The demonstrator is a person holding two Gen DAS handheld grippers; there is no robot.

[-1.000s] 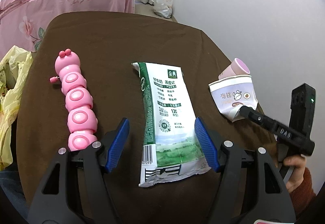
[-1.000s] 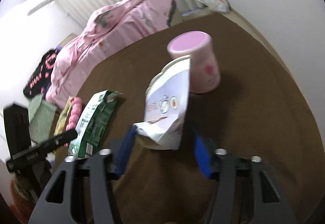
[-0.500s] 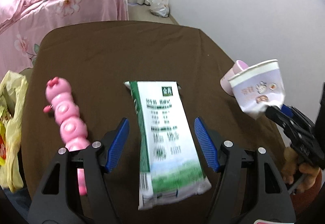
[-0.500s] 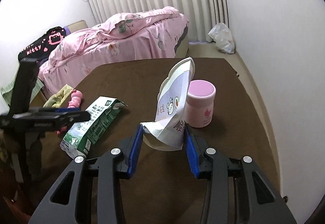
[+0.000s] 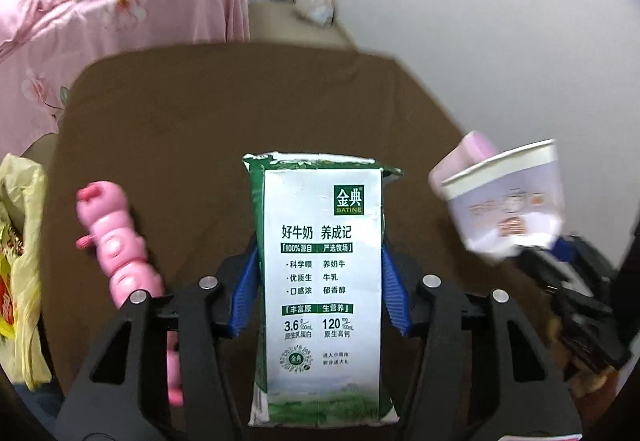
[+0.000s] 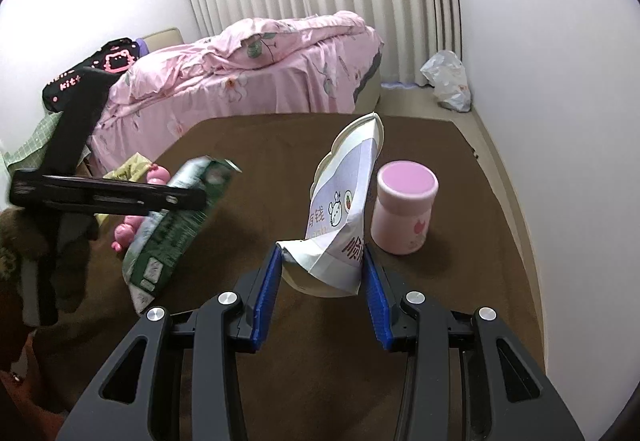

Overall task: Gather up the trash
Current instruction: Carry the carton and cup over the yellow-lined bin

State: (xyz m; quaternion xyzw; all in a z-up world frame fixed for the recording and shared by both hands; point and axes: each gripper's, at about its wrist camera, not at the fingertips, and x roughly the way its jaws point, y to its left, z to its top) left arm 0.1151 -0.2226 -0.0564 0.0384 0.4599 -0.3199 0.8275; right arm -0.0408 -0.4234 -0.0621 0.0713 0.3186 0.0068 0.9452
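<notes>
My left gripper (image 5: 318,283) is shut on a flattened green and white milk carton (image 5: 322,273) and holds it above the brown table (image 5: 192,129). The carton also shows in the right wrist view (image 6: 176,229), tilted in the left gripper (image 6: 160,201). My right gripper (image 6: 322,277) is shut on a crushed white paper cup (image 6: 340,217), lifted off the table. The cup shows at the right of the left wrist view (image 5: 508,201).
A pink caterpillar toy (image 5: 116,245) lies on the table's left side. A pink lidded jar (image 6: 404,213) stands right of the cup. A yellow plastic bag (image 5: 20,265) hangs at the table's left edge. A pink bed (image 6: 248,73) is behind.
My left gripper has closed on the milk carton and lifted it. My right gripper has raised the paper cup off the table and turned upright.
</notes>
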